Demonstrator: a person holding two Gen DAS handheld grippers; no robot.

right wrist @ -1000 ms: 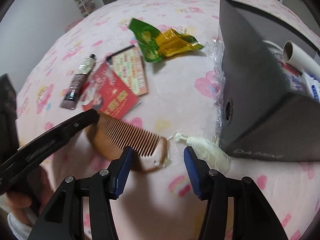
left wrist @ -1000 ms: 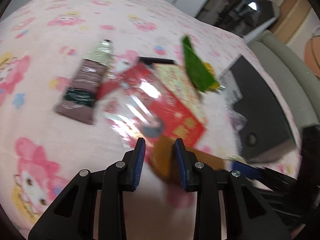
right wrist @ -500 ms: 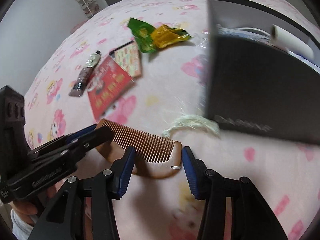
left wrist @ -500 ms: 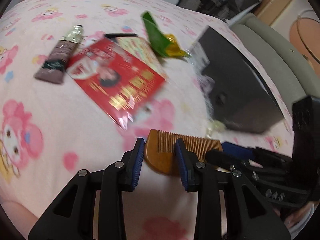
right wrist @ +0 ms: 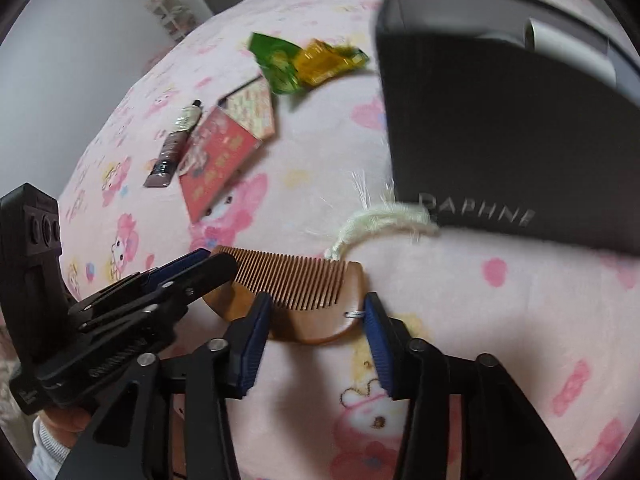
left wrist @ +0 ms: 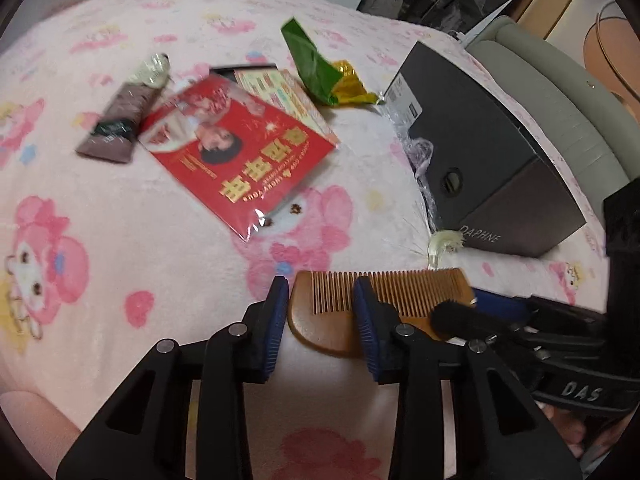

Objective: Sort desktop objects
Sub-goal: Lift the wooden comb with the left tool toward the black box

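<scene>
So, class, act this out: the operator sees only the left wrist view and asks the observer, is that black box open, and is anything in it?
Observer: Yes, the box is open on top, and a white roll lies inside.
Operator: Is the tassel attached to the comb?
Observer: It looks so. The tassel runs down to the comb, and a small metal ring sits in the comb's end.
Operator: What holds the left gripper?
Observer: A hand with a white cuff grips its handle.
</scene>
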